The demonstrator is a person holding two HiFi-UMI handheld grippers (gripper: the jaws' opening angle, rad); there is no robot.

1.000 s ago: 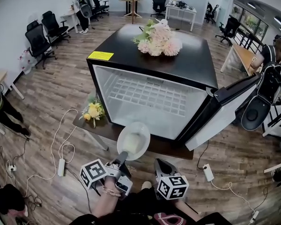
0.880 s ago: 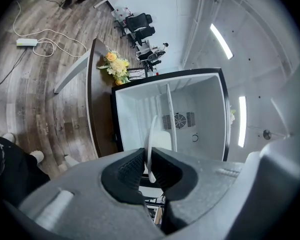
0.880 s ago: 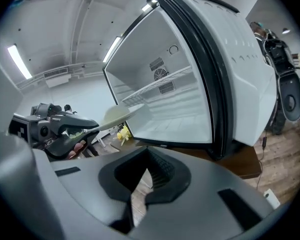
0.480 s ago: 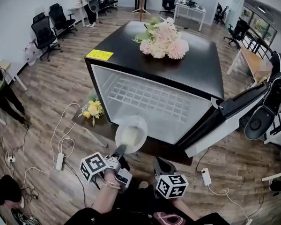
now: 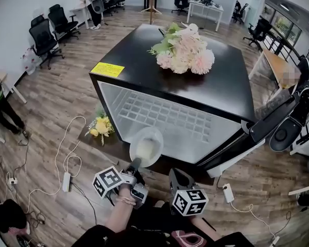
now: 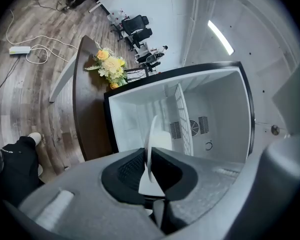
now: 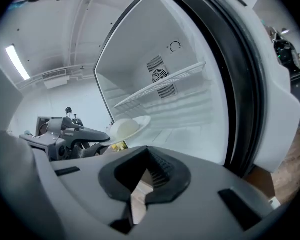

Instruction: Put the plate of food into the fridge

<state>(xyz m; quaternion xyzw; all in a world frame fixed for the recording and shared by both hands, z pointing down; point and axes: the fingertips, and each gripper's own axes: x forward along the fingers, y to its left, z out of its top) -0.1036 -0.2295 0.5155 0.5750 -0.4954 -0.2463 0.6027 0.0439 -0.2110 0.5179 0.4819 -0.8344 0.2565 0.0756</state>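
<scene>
Left gripper view: pinched the plate (image 6: pixel 152 134) by its near rim, with the pads of the left gripper (image 6: pixel 149 160) closed on the thin edge. Held it in the air just in front of the open fridge (image 6: pixel 225 109), not yet inside, facing the wire shelf (image 6: pixel 182 111).

Head view: carried a pale mound of food (image 5: pixel 146 149) near the middle of the plate (image 5: pixel 147 138), out beyond the left gripper (image 5: pixel 135 164) and above the front edge of the low desk (image 5: pixel 110 147). Held the right gripper (image 5: pixel 176 175) just beside the left, closed on nothing and aimed into the fridge (image 5: pixel 134 60).

Judged the plate stiff, smooth and breakable. Reckoned it light by itself but front-heavy with the food, so apt to droop or slide in the pads when gripped at one edge only. Looked safest taken deep on the rim, kept level, and set flat on the shelf or the fridge floor before letting go. Could have used the free right gripper to steady the far rim.
</scene>
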